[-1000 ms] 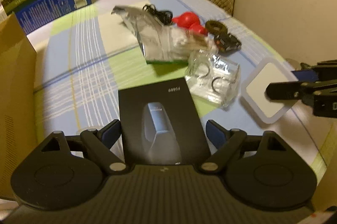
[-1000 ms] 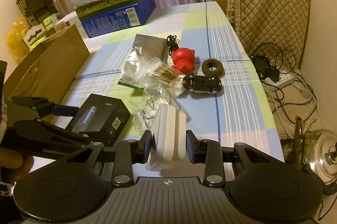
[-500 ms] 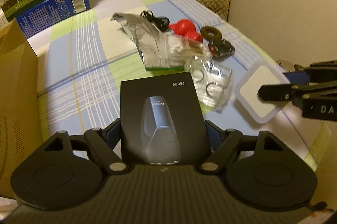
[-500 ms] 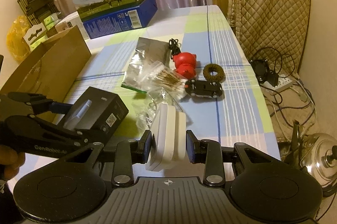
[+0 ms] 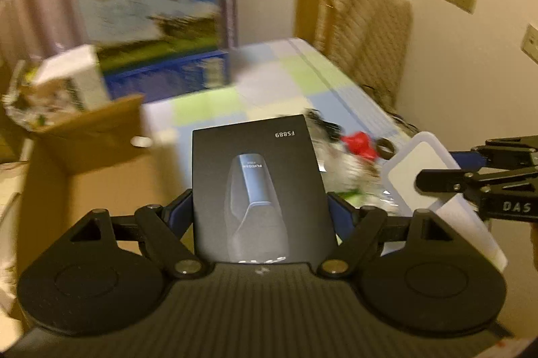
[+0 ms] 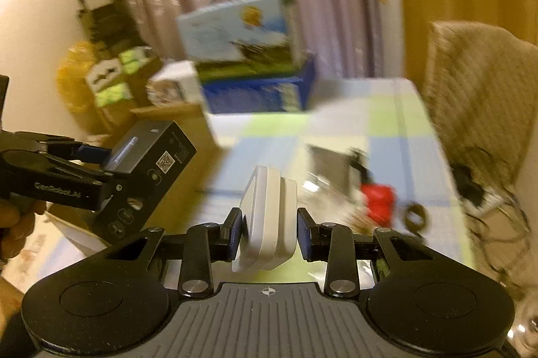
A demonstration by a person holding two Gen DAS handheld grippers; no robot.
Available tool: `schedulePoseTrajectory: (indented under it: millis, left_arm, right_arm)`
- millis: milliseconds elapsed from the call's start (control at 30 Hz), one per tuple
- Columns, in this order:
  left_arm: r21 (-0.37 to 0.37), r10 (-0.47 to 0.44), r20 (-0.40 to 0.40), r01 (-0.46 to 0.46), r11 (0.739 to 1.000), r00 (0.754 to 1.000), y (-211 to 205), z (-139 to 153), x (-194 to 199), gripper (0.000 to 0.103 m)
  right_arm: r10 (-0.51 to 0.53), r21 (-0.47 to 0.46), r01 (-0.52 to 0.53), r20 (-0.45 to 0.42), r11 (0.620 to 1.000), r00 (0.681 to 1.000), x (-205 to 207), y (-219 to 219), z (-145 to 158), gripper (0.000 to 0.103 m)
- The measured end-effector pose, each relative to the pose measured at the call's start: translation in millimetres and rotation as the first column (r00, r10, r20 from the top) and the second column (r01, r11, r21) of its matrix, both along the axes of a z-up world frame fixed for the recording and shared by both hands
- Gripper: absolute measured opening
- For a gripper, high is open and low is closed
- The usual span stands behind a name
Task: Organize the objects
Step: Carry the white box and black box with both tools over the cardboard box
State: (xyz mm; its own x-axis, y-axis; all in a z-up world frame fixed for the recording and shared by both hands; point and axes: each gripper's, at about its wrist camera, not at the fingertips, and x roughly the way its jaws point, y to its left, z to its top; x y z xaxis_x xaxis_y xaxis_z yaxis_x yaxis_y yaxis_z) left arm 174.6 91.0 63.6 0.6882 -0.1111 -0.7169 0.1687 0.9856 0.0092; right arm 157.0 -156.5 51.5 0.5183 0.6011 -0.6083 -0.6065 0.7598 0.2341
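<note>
We saw the flat black cardboard box printed with a grey shaver and "FS889" clamped between the blue pads of the left gripper, its jaws closed onto the box's two long sides. The box was held clear of the table, its printed face up toward the left wrist camera. In the right wrist view the same black box showed at nine o'clock, tilted, with a QR code on its end.

The white rounded square plastic case sat pinched edge-on between the blue pads of the right gripper, jaws narrowed onto its flat faces. From the left wrist view that white case hung at three o'clock, also off the table.

Beyond both, the table under a blue, green and white checked cloth carried a blurred cluster at two o'clock, including a red toy. An open brown cardboard carton stood at nine o'clock. A milk carton box printed with cows rested on a blue box at twelve o'clock, and a chair draped in quilted beige fabric stood at two o'clock.
</note>
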Motion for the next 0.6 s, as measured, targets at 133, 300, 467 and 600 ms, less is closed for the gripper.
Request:
schedulePoseTrajectory:
  millis: [133,300,467,600]
  left_arm:
    - [0.040,0.076,0.009,-0.076,0.996,0.997,57.4,20.1,-12.3,0.078]
    - [0.067,0.164,-0.011,-0.163,0.984,0.986,127.8,25.6,-25.2,0.078]
    - [0.057,0.223,-0.037,-0.221,0.974,0.974,180.1,9.3,-29.9,0.078]
    - [0.030,0.243,-0.060,-0.241,0.970,0.968,205.0,-5.8,-27.4,0.078]
  right_arm:
    - [0.083,0.039,-0.083,-0.003,0.996,0.997,-2.2,57.8,16.0,0.031]
    - [0.177,0.071,-0.175,-0.024,0.982,0.984,-4.1,136.4,20.7,0.031]
    - [0.235,0.047,-0.234,-0.039,0.971,0.971,-4.7,198.0,7.3,0.031]
    - [0.236,0.024,-0.235,-0.064,0.972,0.970,4.4,230.7,-10.1,0.031]
